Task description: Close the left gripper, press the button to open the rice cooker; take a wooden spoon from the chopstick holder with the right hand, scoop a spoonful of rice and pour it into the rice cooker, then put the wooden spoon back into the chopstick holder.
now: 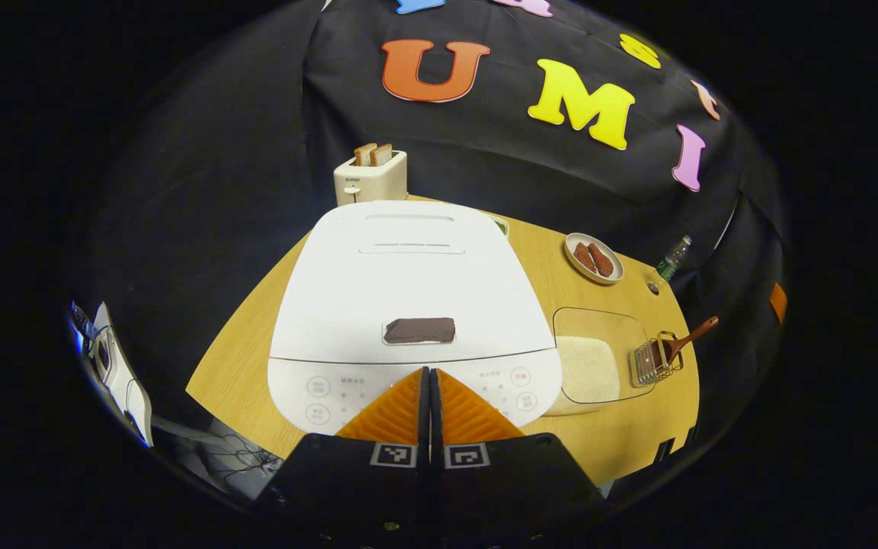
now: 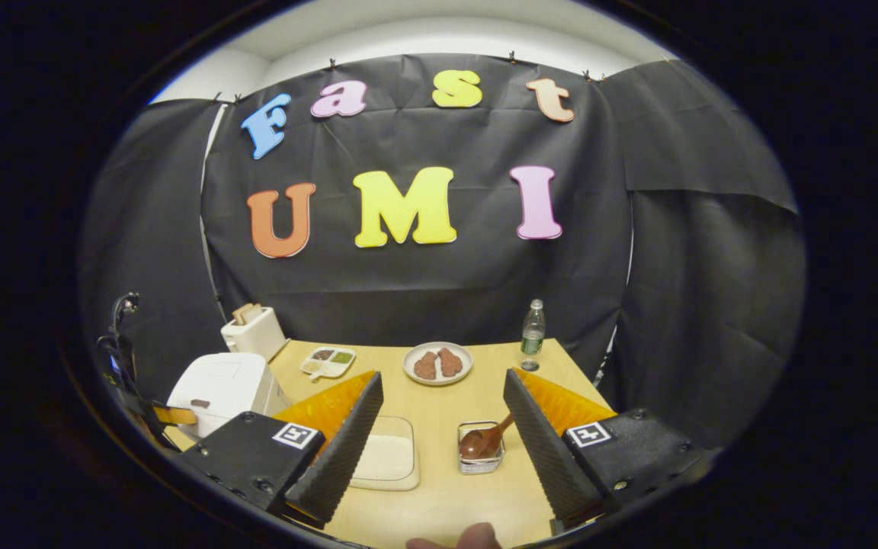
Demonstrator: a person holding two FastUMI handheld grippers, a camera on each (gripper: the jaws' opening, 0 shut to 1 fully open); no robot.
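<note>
While fingers (image 1: 429, 389) touching, button (image 1: 419, 330) just ahead.

The left gripper's closed fingers (image 1: 408, 408) hide part of the rice cooker (image 1: 408, 282) control panel; its markings are too small to read.

Black cloth (image 2: 424, 290) hangs as the back wall, creased and clipped along its top edge at twelve o'clock in the right gripper view. Above it runs a pale ceiling strip (image 2: 439, 34), brightly lit. Another dark drape (image 2: 713, 252) closes the side at three o'clock. A light wooden table (image 2: 485, 381) stands before the cloth, its bare top evenly lit. In the left gripper view, cables and pale equipment (image 1: 115, 366) lie at eight o'clock, beyond the table's edge.
</note>
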